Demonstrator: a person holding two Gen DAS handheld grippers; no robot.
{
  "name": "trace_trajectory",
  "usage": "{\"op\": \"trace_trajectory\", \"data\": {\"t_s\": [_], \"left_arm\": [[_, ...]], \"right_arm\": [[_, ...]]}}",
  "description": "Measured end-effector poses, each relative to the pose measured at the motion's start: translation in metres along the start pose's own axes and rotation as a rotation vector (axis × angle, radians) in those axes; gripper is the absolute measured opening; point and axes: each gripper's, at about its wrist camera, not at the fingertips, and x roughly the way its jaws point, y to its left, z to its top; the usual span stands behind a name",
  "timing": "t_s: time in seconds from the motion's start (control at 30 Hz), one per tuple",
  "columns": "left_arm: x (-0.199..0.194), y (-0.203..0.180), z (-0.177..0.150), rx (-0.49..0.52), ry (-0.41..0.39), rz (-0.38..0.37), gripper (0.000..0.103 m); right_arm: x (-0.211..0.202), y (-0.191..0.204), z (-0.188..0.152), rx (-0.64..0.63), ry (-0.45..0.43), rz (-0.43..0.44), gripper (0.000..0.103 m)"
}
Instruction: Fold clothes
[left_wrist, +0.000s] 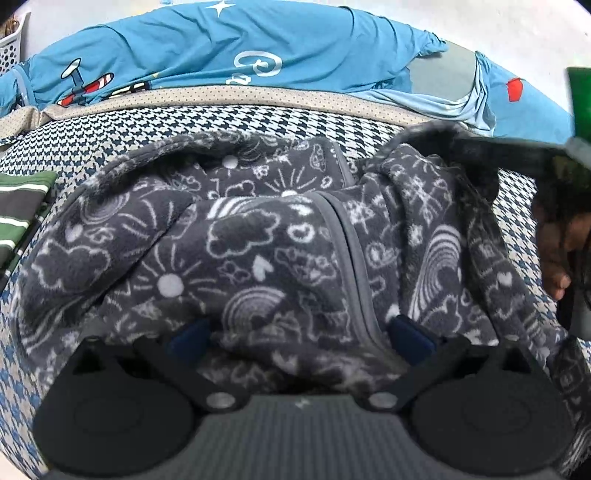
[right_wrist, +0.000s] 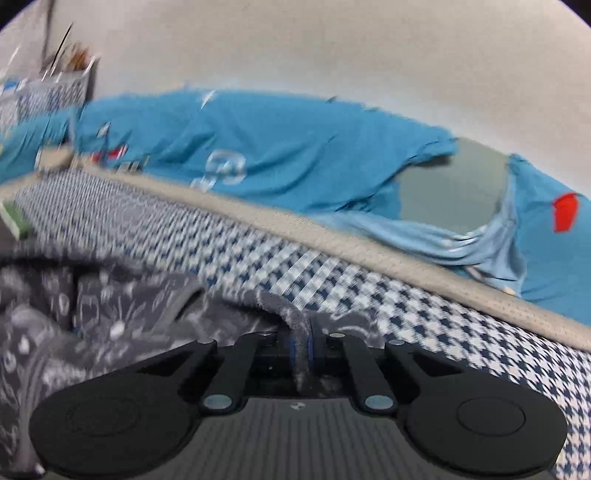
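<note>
Fleece (left_wrist: 258, 236) lay bunched because you clamped its edge in the right gripper (right_wrist: 303, 349), while your left gripper (left_wrist: 299, 332) straddled it, jaws spread.

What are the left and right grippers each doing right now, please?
Left gripper: open, its fingers straddling a bunch of the grey fleece garment.
Right gripper: shut on the fleece garment's edge.
</note>
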Motion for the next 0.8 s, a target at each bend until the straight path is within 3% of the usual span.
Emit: {"op": "trace_trajectory", "data": {"t_s": [0.33, 0.5, 0.8], "left_arm": [[-0.013, -0.012, 0.011, -0.028, -0.101, -0.044, 0.103], [-0.019, -0.019, 0.017, -0.040, -0.158, -0.084, 0.103], [-0.016, -0.038, 0.023, -0.013, -0.190, -0.140, 0.103]], "right_arm": [[-0.072, -0.046, 0.015, 0.124, -0.207, -0.210, 0.006], [-0.097, -0.083, 0.010, 0.229, -0.233, -0.310, 0.005], [-0.129, -0.134, -0.012, 0.322, -0.235, -0.430, 0.004]]}}
